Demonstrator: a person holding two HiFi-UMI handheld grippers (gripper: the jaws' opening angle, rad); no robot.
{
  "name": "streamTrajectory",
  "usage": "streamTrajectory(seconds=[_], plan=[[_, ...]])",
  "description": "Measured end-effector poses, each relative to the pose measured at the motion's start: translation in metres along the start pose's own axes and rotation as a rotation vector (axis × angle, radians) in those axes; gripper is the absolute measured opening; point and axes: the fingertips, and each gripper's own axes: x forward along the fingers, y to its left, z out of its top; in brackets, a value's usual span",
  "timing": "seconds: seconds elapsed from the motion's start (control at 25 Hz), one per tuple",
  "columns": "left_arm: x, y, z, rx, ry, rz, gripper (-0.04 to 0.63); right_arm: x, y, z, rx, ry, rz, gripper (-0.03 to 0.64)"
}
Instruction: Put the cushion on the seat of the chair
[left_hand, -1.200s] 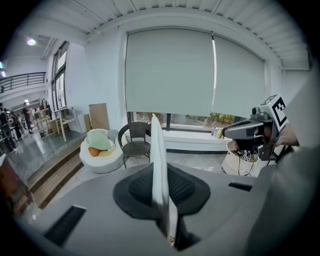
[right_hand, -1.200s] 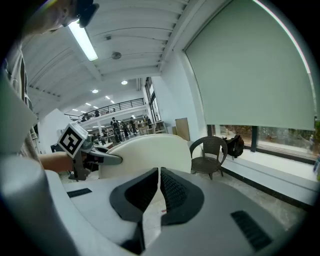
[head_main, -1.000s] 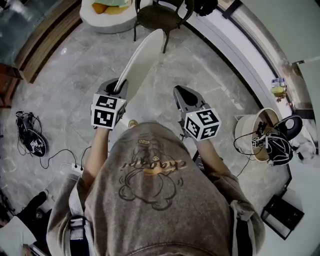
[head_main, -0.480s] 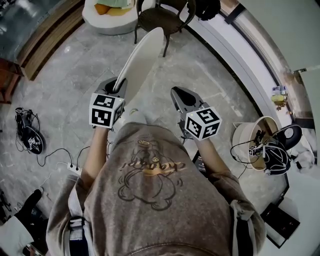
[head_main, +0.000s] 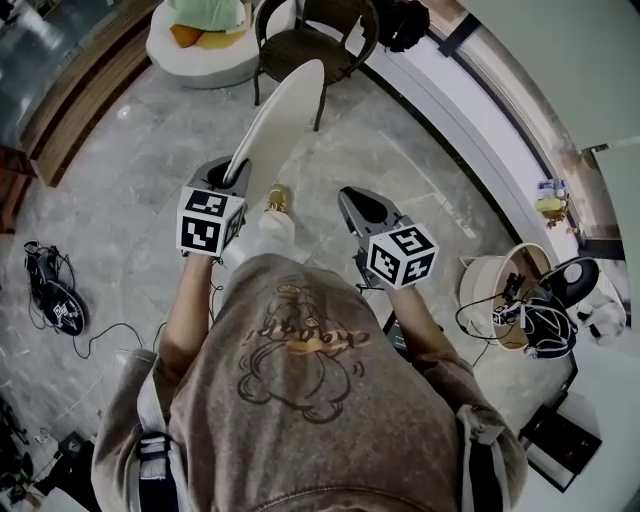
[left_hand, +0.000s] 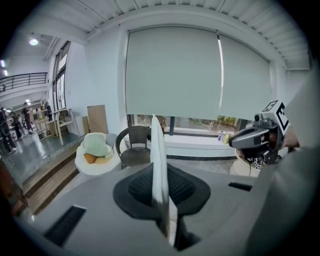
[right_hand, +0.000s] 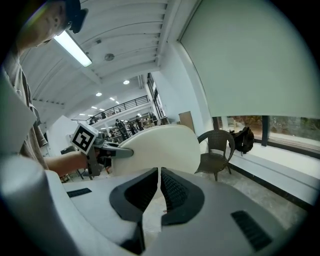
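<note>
The cushion (head_main: 280, 120) is a flat white pad, held edge-up and pointing away from me toward the dark wicker chair (head_main: 310, 45). My left gripper (head_main: 237, 172) is shut on the cushion's near end. In the left gripper view the cushion (left_hand: 158, 150) stands edge-on between the pads, with the chair (left_hand: 134, 150) beyond it. My right gripper (head_main: 352, 200) hangs to the cushion's right, apart from it, its jaws shut with nothing between them. From the right gripper (right_hand: 159, 175) view I see the cushion's broad face (right_hand: 160, 147), the chair (right_hand: 215, 150) and the left gripper (right_hand: 107, 152).
A round white seat (head_main: 200, 55) with green and orange pillows stands left of the chair. A black bag (head_main: 400, 20) lies on the window ledge. A round white basket (head_main: 480, 290) with cables and headphones is at right. Cables (head_main: 55, 295) trail on the floor at left.
The person has stepped forward: the chair and the round seat sit lower and nearer in the head view. Both grippers and the cushion moved along toward the chair; the grip is unchanged.
</note>
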Motion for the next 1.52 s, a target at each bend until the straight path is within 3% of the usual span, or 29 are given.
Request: streamTrajectory(seconds=[0.92,1.52], plan=[[0.102,0.087,0.062,0.008,0.061,-0.079,0.038,0.112,-0.075,0.089,0.027,-0.014,-0.043,0.032],[0.153,0.121,0.087,-0.021,0.081,-0.125,0.038,0.155,-0.119,0.121,0.057,-0.010,-0.079,0.032]])
